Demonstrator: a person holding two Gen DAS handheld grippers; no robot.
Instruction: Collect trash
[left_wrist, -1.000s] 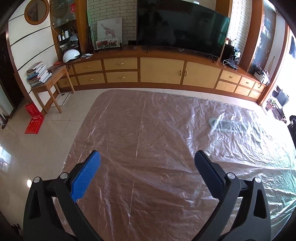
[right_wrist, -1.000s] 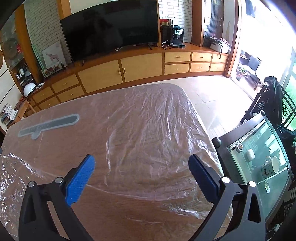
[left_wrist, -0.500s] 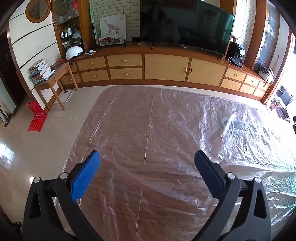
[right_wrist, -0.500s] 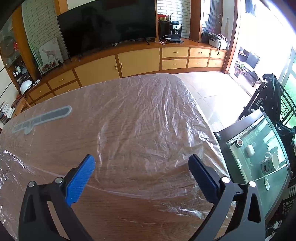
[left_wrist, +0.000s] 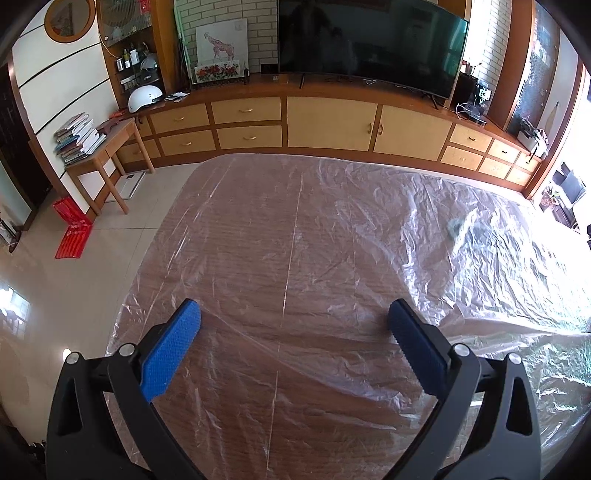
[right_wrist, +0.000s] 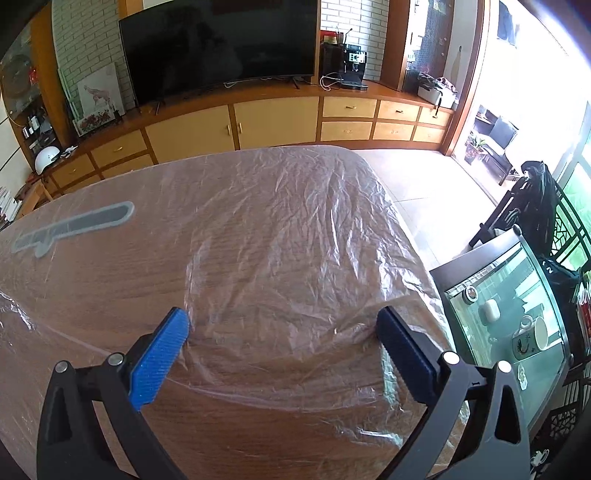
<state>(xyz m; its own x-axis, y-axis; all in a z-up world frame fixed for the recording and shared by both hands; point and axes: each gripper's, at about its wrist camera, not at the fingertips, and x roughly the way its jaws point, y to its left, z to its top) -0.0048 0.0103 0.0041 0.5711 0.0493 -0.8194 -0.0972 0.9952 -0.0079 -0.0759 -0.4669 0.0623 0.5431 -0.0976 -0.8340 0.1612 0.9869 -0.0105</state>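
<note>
**Both grippers spread over the plastic sheet**

Over the near edge of the bench (left_wrist: 229, 258), the left gripper (left_wrist: 293, 328) hangs with its blue pads wide apart and nothing between them. The right gripper (right_wrist: 282, 326) is just as wide, its pads pressing into or just above a puffed fold of the clear plastic sheet (right_wrist: 288, 240); the fisheye view makes contact hard to confirm. That thin, crinkled sheet covers the whole wooden top and looks to be the trash to collect. Further out lies a grey strip-shaped mark (right_wrist: 74, 225) under or on the film, then the TV (right_wrist: 218, 44) on the long cabinet (right_wrist: 273, 118).

The risk, as I judge it, lies in the film itself: it is slippery and loose, so closing on too shallow a fold could let it slide out. Pulling from one side only could drag the sheet toward the glass side table (right_wrist: 502, 306) with its cups, or tear it.
</note>
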